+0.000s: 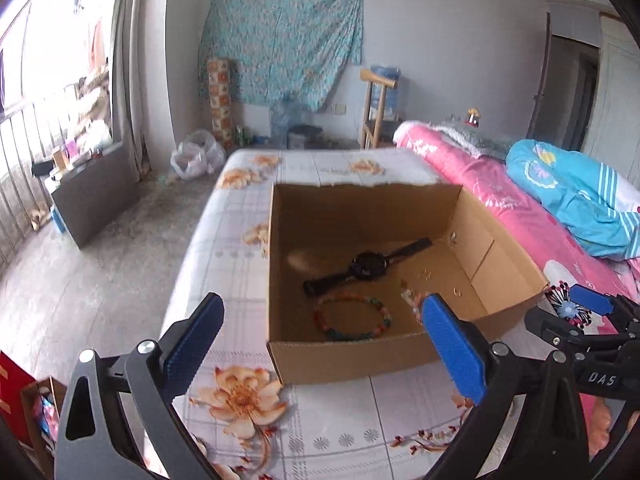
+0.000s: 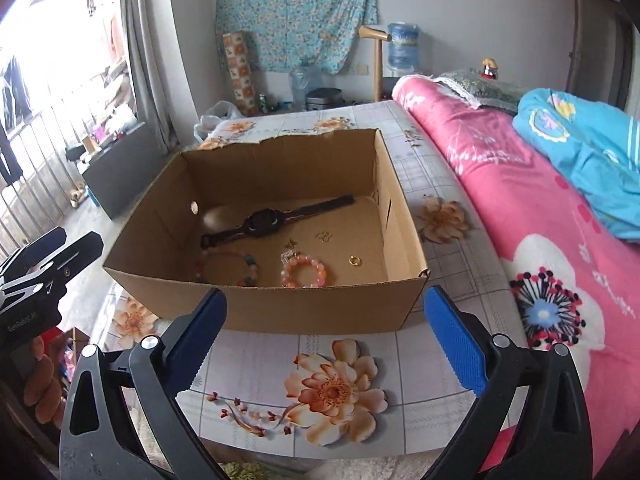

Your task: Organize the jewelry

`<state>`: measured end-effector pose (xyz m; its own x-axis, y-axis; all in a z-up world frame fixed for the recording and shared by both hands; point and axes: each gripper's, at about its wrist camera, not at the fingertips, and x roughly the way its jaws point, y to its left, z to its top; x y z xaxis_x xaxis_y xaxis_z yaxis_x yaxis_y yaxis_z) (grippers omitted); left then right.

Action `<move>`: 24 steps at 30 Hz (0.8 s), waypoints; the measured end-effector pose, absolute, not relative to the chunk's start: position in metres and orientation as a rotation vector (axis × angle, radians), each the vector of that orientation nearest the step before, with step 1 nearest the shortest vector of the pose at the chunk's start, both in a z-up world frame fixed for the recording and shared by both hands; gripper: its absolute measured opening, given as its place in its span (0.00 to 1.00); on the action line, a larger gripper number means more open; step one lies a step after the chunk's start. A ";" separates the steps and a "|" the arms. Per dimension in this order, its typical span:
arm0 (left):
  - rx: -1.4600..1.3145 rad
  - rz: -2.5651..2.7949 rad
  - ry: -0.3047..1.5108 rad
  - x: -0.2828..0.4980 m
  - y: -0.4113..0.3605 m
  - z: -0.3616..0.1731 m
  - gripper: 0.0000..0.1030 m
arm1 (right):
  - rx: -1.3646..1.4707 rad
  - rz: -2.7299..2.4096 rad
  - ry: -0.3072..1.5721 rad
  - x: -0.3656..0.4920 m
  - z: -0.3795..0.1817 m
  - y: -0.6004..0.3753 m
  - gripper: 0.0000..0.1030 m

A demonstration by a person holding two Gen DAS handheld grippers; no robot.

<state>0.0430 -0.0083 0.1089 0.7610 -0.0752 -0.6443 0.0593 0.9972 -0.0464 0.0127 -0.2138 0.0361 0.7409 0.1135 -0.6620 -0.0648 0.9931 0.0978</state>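
Cardboard box [image 2: 320, 304] is sitting on the flowered bed [image 2: 340, 392], holding a black watch [image 2: 262, 222], a multicoloured bracelet [image 2: 248, 268], a pink bead bracelet [image 2: 305, 272] and a gold ring [image 2: 353, 261]. Both the left claw [image 1: 320, 340] and right claw [image 2: 326, 332] are gaping wide and empty, hovering just before the box.

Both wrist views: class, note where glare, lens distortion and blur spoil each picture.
Left wrist view: the window at upper left is blown out white, straight walls bow, dark corners vignette, and the cardboard box looks slightly soft. Right wrist view: the same window glares, the bed edge curves, yet the pink bracelet in the box reads sharply.
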 end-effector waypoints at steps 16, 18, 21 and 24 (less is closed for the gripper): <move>-0.003 0.012 0.965 0.061 -0.022 0.065 0.95 | 0.038 0.055 0.863 0.031 0.013 -0.190 0.92; -0.004 0.017 0.972 0.062 -0.022 0.064 0.95 | 0.034 0.055 0.870 0.032 0.012 -0.188 0.92; -0.017 0.016 0.986 0.064 -0.021 0.063 0.95 | 0.046 0.054 0.884 0.034 0.010 -0.188 0.92; -0.014 0.017 0.999 0.065 -0.021 0.061 0.95 | 0.045 0.053 0.891 0.035 0.010 -0.189 0.92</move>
